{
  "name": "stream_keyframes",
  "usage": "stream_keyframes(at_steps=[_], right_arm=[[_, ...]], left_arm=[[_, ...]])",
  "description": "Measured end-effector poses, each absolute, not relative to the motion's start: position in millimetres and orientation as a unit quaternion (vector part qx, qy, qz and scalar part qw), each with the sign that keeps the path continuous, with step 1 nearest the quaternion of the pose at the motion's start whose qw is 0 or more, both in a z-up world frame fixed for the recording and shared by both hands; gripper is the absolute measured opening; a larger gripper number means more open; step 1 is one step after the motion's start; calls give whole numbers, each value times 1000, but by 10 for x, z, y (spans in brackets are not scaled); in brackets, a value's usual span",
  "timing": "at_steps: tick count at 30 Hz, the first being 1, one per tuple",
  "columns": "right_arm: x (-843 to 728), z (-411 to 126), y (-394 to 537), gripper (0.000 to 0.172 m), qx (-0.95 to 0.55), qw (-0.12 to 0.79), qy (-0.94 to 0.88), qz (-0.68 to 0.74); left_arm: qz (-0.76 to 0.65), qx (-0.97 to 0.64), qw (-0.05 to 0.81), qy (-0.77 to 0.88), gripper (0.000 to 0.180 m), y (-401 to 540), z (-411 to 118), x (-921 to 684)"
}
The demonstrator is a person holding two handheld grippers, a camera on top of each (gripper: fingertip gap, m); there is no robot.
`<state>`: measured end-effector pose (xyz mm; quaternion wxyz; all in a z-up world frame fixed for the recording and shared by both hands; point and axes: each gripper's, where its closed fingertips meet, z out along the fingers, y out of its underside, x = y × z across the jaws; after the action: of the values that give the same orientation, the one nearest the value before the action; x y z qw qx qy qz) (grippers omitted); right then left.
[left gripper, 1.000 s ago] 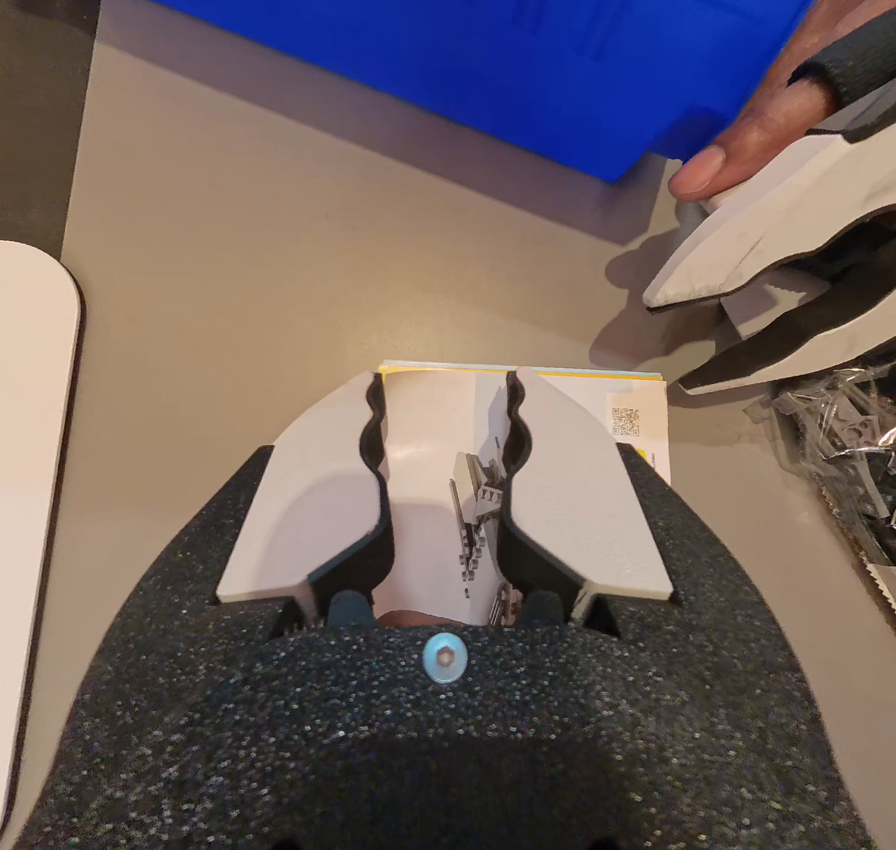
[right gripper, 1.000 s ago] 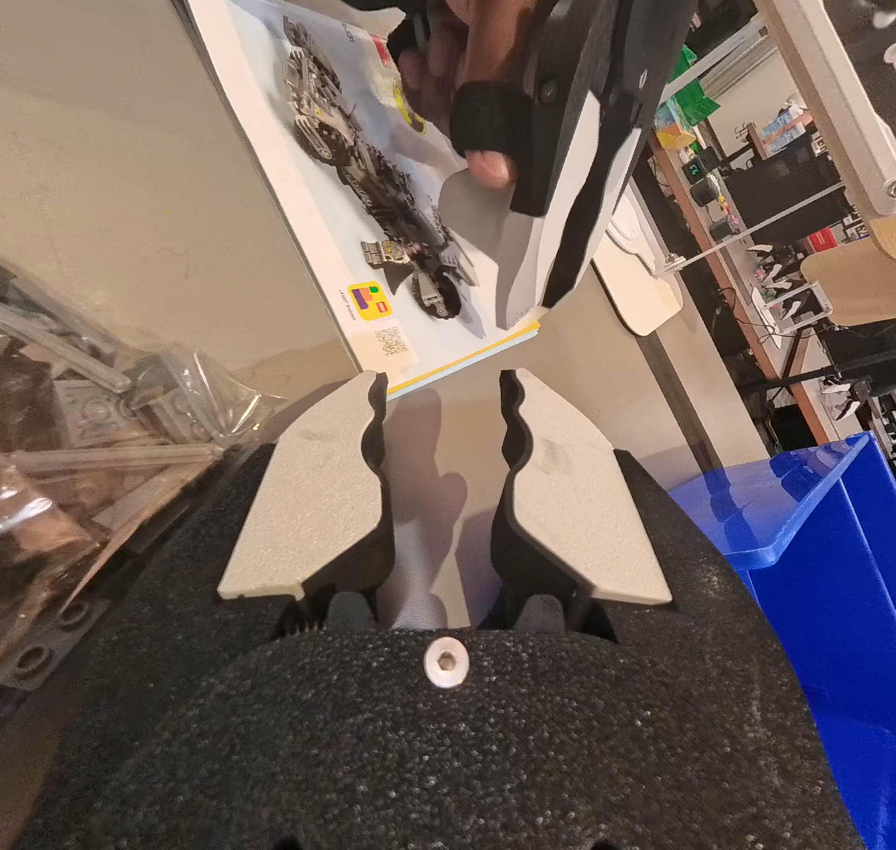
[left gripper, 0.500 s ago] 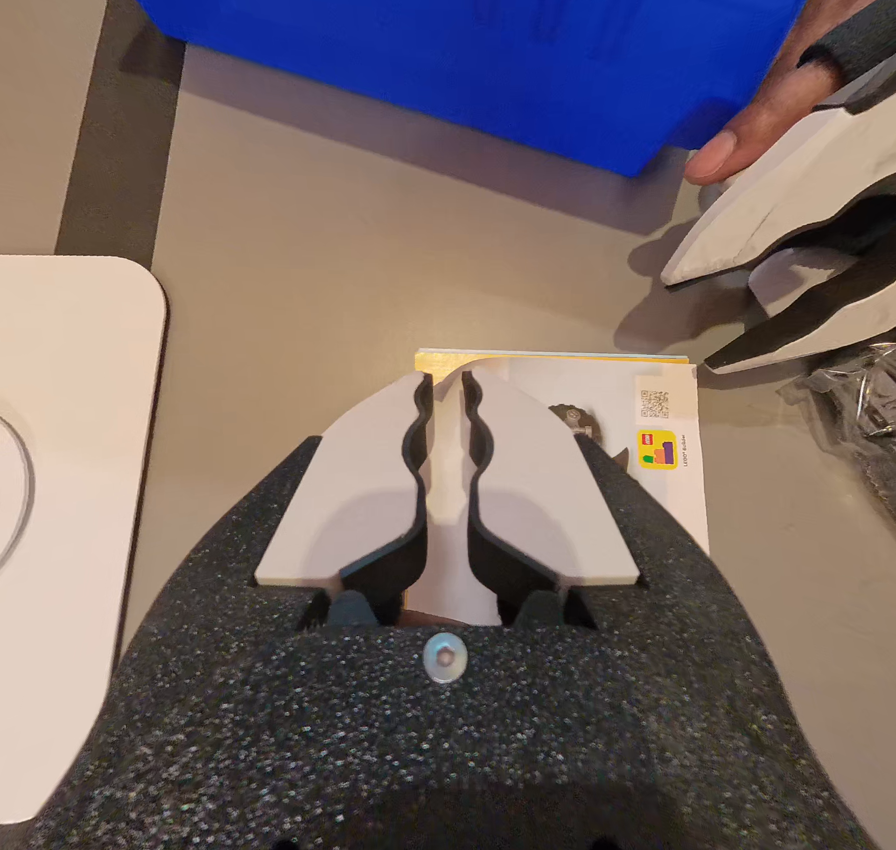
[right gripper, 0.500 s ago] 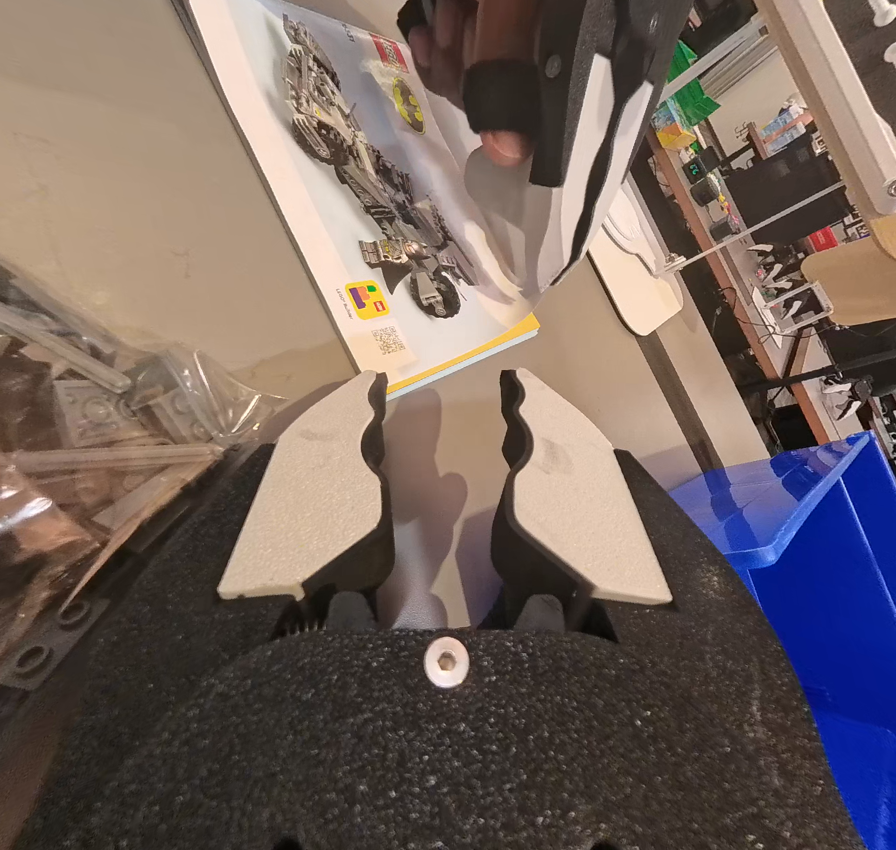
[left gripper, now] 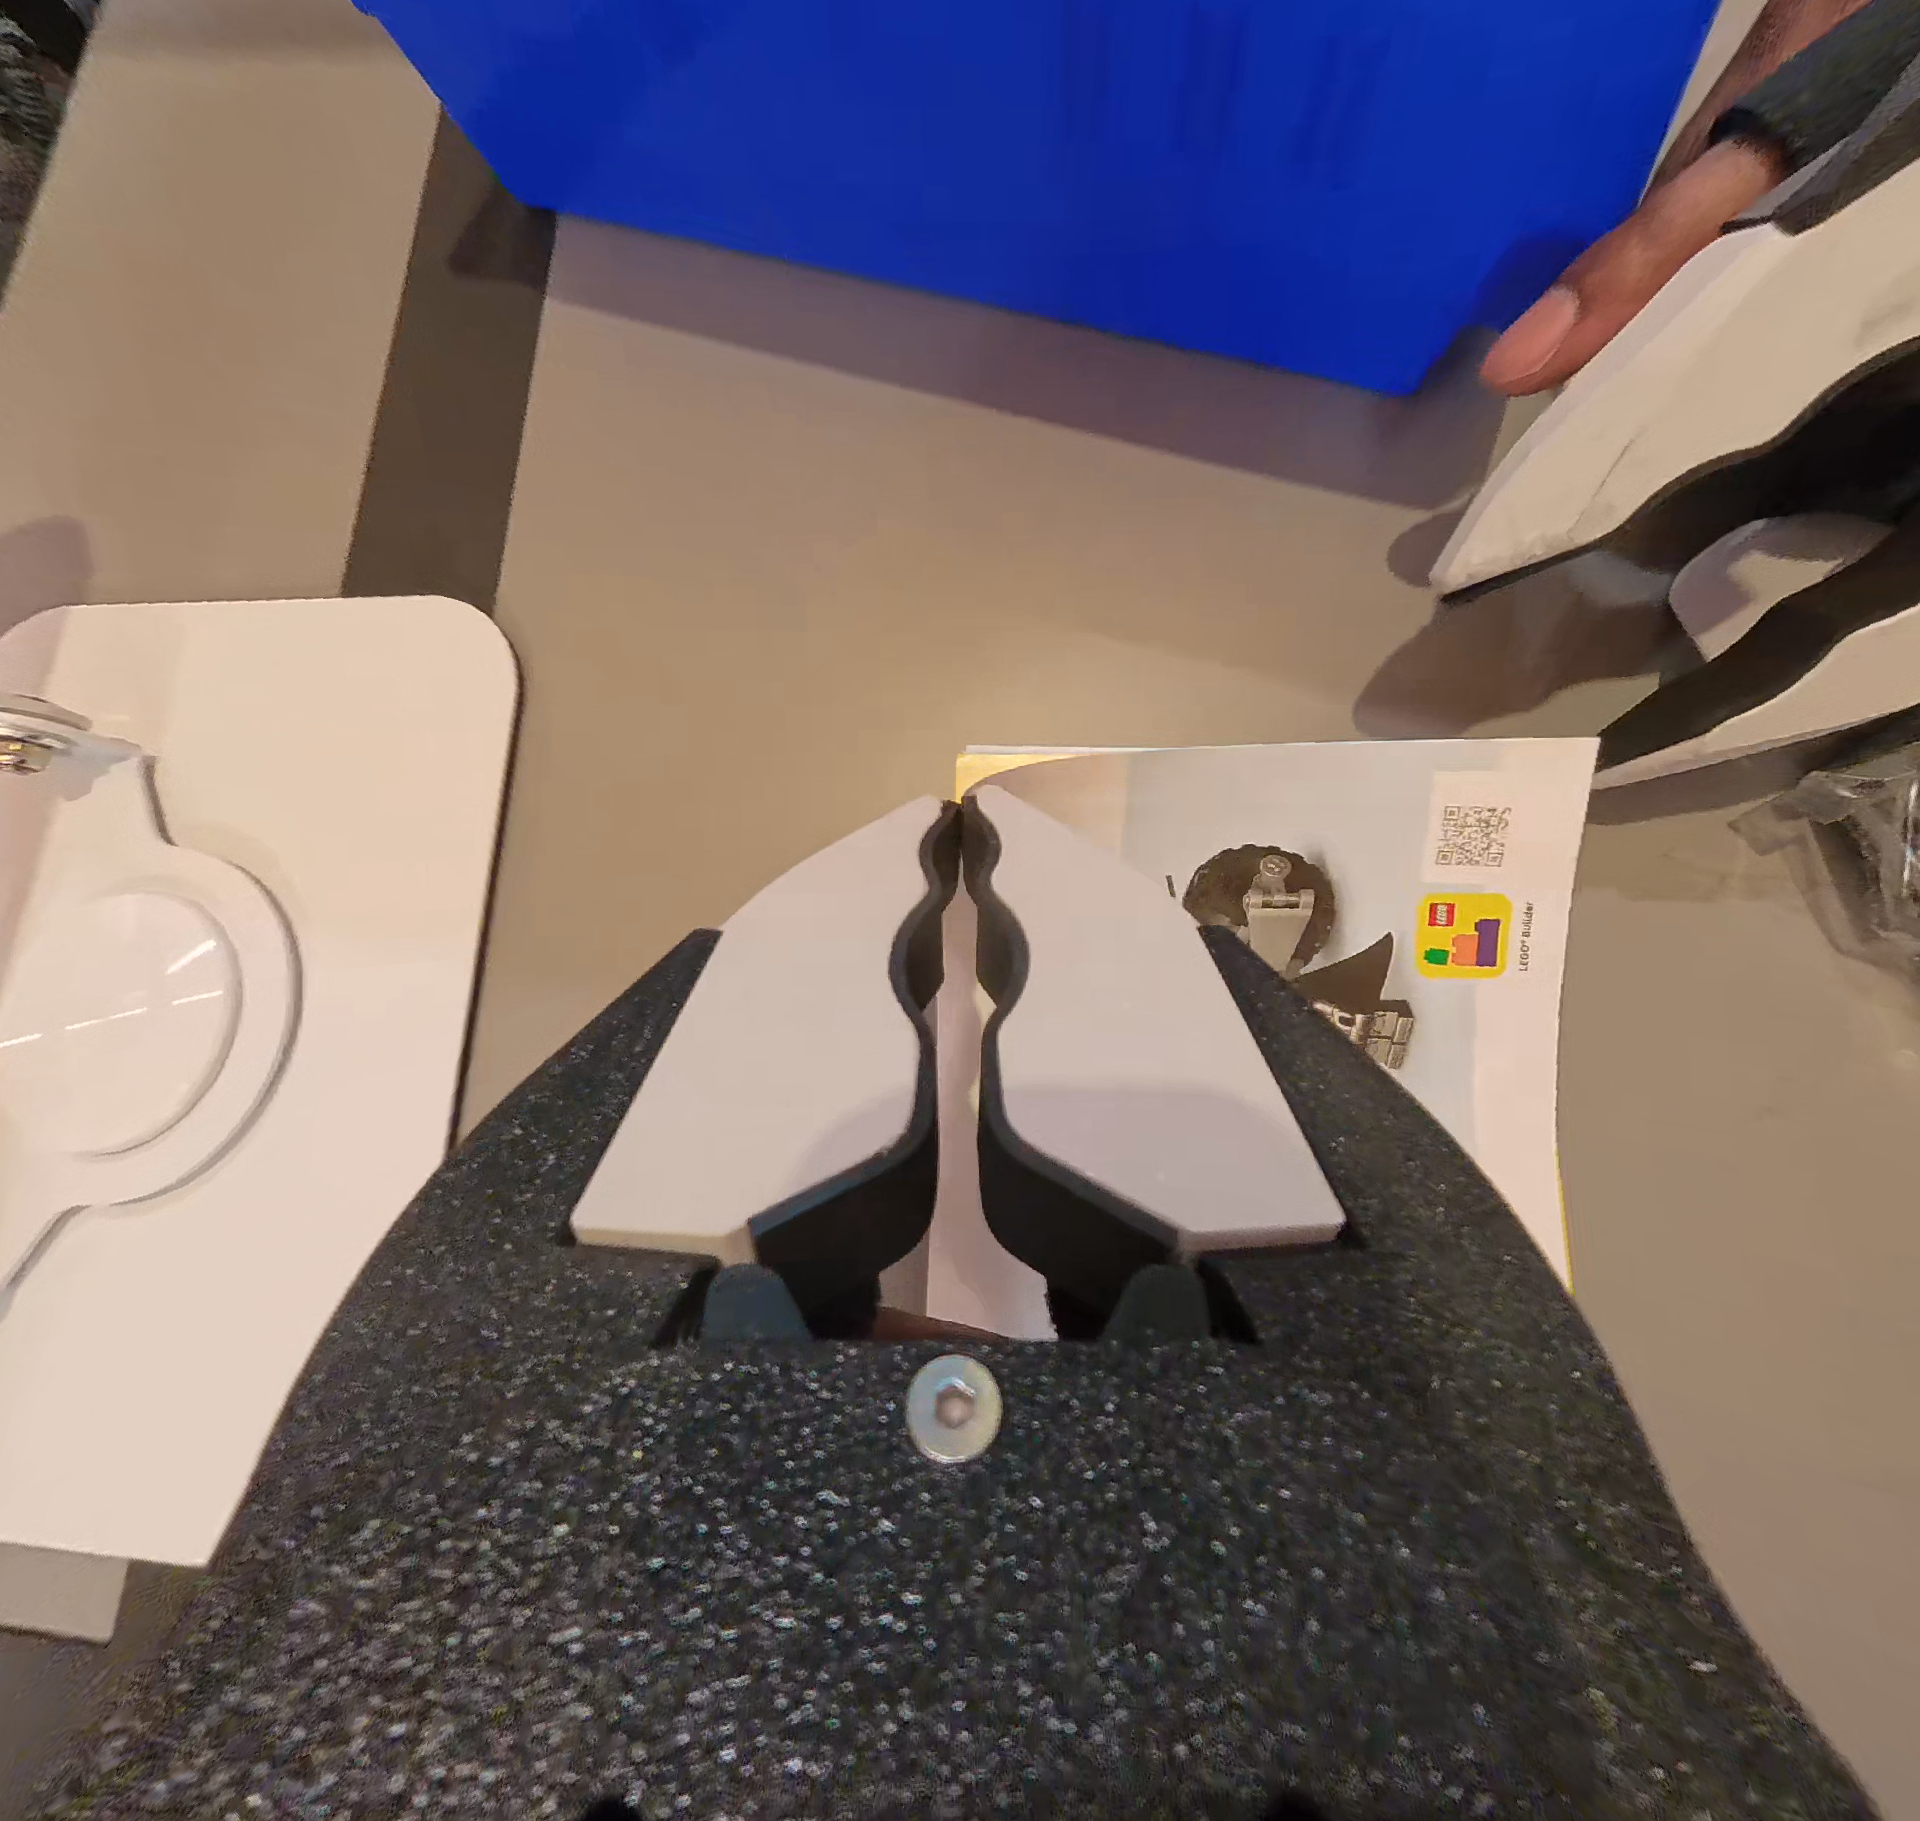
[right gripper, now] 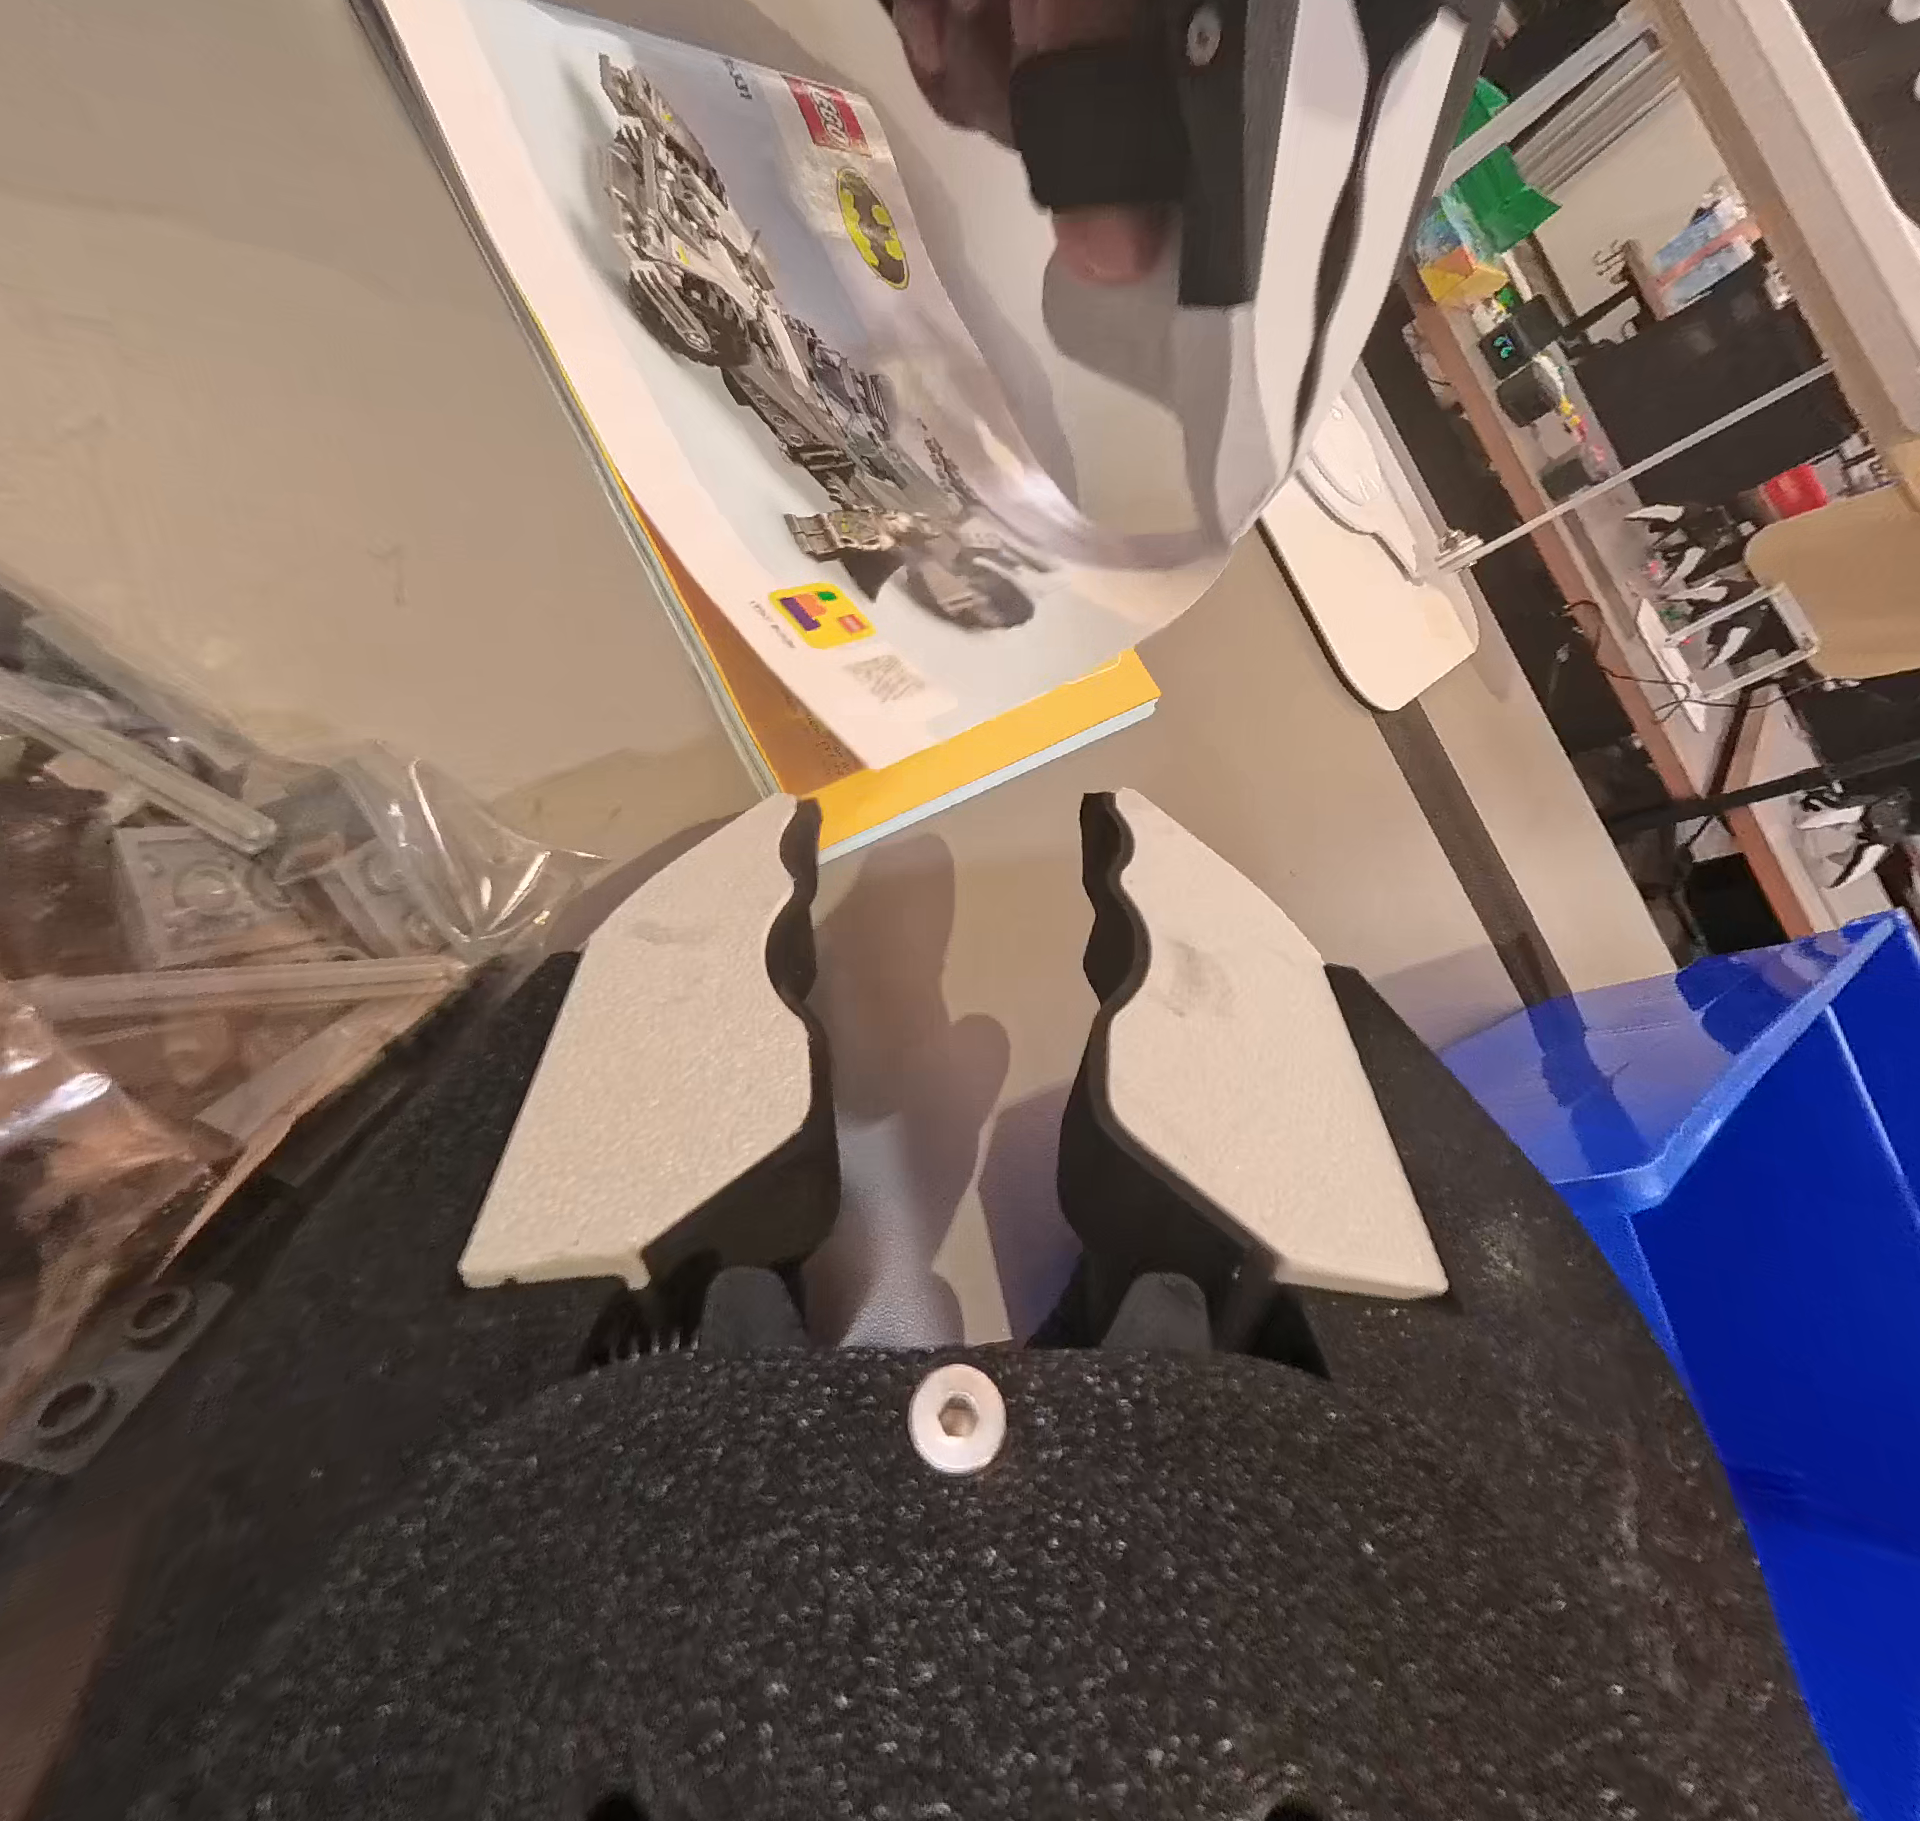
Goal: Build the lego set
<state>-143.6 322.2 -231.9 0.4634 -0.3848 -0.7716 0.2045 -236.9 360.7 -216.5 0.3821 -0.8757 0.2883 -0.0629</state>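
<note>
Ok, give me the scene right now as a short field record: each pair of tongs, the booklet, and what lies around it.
left tongs: shut on the booklet's front cover, near its corner
cover: curled up off the yellow page beneath
booklet: lying on the tan table
right tongs: open, nothing between them, just short of the booklet's edge
blue bin: beyond the booklet
clear bag of grey parts: beside the right tongs
white board: left of the left tongs

A beige tabletop [left gripper: 883, 576] with a dark seam [left gripper: 436, 358] fills the near ground. Beyond its edge, long workbenches [right gripper: 1662, 483] stand crowded with dark equipment and coloured odds and ends, under soft indoor light.
</note>
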Motion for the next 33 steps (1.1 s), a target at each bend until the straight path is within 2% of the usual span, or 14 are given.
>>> stream_keyframes(at_steps=[8, 21, 25, 28, 33], right_arm=[[-1486, -2318, 3180, 58, -409, 437, -772, 212], [-1805, -1976, 2921, 54, -430, 397, -766, 265], [-2089, -2012, 2723, 54, -415, 367, -790, 263], [-2262, -2191, 2617, 56, -420, 319, -812, 251], [-2421, -2403, 2493, 58, -421, 288, -829, 231]], left_arm=[[-19, -866, 434, 248, 0, 3441, -1731, -2585], [108, -840, 506, 165, 0, 2661, -852, -3168], [138, -844, 503, 130, 0, 2302, -847, -3478], [161, -860, 474, 95, 0, 1983, -1002, -3781], [149, -878, 453, 41, 0, 1510, -1223, -4126]])
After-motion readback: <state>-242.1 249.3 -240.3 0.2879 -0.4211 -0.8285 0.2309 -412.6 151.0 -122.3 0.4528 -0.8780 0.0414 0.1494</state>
